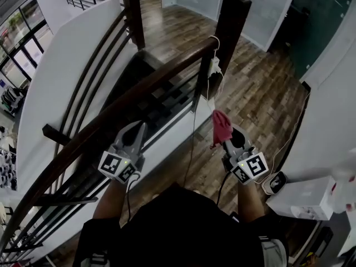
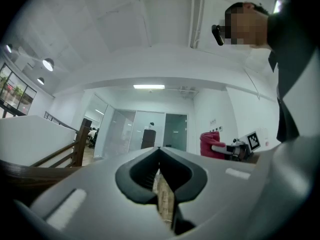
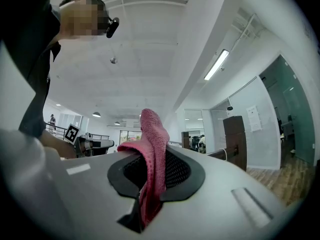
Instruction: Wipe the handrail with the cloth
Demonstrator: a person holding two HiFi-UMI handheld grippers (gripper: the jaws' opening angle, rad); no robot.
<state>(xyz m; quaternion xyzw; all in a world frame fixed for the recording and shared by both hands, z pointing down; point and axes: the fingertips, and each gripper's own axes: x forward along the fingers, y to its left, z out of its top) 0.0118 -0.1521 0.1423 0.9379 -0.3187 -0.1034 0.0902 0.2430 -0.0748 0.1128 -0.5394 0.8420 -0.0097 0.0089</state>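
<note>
the right hand-held gripper (image 3: 150,159), one of two, is clamped on the single pink cloth (image 3: 153,134), which sticks up past the jaw tips. the left hand-held gripper (image 2: 160,153) is closed with nothing between its jaws and is held just beside the one dark handrail (image 1: 139,93). the cloth is seen apart from the rail, over open wooden floor (image 1: 261,93). two posts are counted: a dark post (image 1: 231,26) at the rail's end and a second post (image 1: 133,13) farther off.

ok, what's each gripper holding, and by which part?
Right gripper: pink cloth, pinched partway along, one end sticking up past the jaws. Left gripper: shut, empty.
</note>
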